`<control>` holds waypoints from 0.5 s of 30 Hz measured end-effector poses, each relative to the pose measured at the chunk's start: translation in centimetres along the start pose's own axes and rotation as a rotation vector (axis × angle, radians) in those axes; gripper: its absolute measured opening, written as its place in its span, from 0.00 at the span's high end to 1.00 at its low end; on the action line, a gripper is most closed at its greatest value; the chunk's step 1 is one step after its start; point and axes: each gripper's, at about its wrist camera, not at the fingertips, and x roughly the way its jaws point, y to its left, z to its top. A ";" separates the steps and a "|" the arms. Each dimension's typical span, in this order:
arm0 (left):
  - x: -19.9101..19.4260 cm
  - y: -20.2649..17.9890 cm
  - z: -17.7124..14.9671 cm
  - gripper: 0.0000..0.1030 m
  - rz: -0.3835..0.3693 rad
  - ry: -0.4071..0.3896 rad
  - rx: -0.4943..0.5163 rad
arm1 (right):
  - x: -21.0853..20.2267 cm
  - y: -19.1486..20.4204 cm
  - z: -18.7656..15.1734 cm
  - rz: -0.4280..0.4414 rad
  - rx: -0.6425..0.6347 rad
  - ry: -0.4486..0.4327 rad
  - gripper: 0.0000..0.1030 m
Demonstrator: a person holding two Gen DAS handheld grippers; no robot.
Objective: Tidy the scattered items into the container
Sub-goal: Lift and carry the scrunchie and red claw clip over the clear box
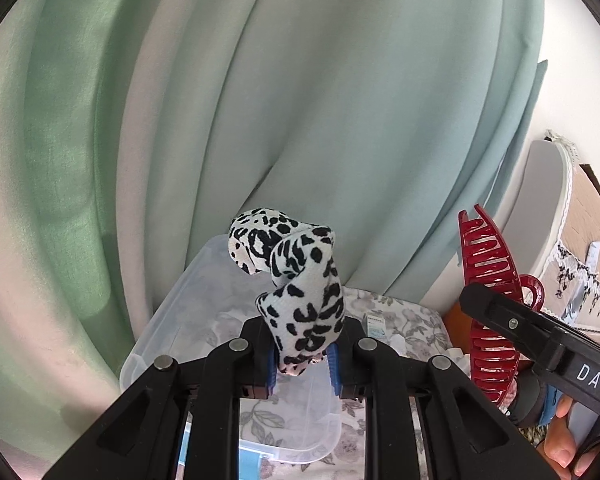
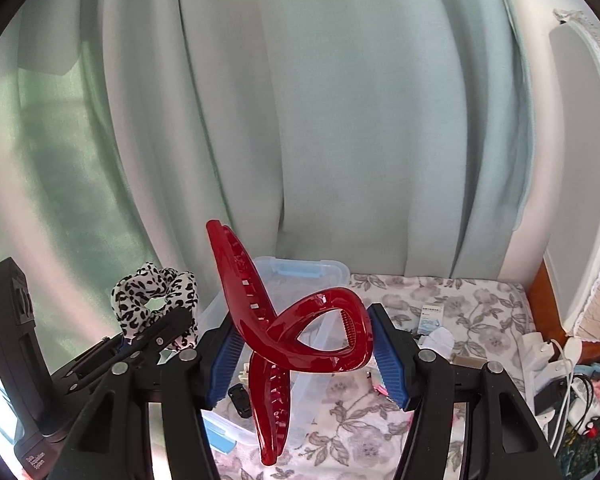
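My left gripper (image 1: 302,366) is shut on a black-and-white leopard-print scrunchie (image 1: 296,280) and holds it up above the clear plastic container (image 1: 168,320). My right gripper (image 2: 300,356) is shut on a large red hair claw clip (image 2: 284,328), its blue pads pressing the clip's looped handles, and holds it raised over the container (image 2: 332,272). The scrunchie (image 2: 156,296) and the left gripper (image 2: 148,344) show at the left of the right wrist view. The red clip (image 1: 488,300) and the right gripper (image 1: 540,344) show at the right of the left wrist view.
A floral cloth (image 2: 460,308) covers the surface, with a small white packet (image 2: 430,316), small items and a pink clip (image 2: 380,388) on it. Pale green curtains (image 2: 300,120) hang right behind. A charger and white cables (image 2: 560,364) lie at the right edge. A small black object (image 2: 238,398) lies in the container.
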 end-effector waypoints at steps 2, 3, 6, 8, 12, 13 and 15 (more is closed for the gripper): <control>0.2 0.6 -0.1 0.80 0.007 0.005 -0.011 | 0.4 0.5 0.0 0.005 -0.009 0.008 0.38; 0.3 0.9 -0.1 0.80 0.011 0.007 -0.017 | 0.6 0.8 -0.1 0.008 -0.013 0.013 0.38; 0.7 1.6 -0.2 0.80 0.018 0.013 -0.033 | 1.3 1.4 -0.2 0.015 -0.025 0.024 0.38; 0.9 2.1 -0.3 0.80 0.023 0.015 -0.040 | 1.8 1.8 -0.3 0.018 -0.032 0.032 0.38; 1.3 2.9 -0.4 0.80 0.031 0.021 -0.055 | 2.8 2.3 -0.4 0.025 -0.042 0.047 0.38; 1.5 3.1 -0.5 0.80 0.033 0.023 -0.059 | 3.0 2.4 -0.3 0.027 -0.045 0.051 0.38; 1.8 3.4 -0.6 0.80 0.036 0.030 -0.067 | 3.4 2.8 -0.4 0.030 -0.052 0.058 0.38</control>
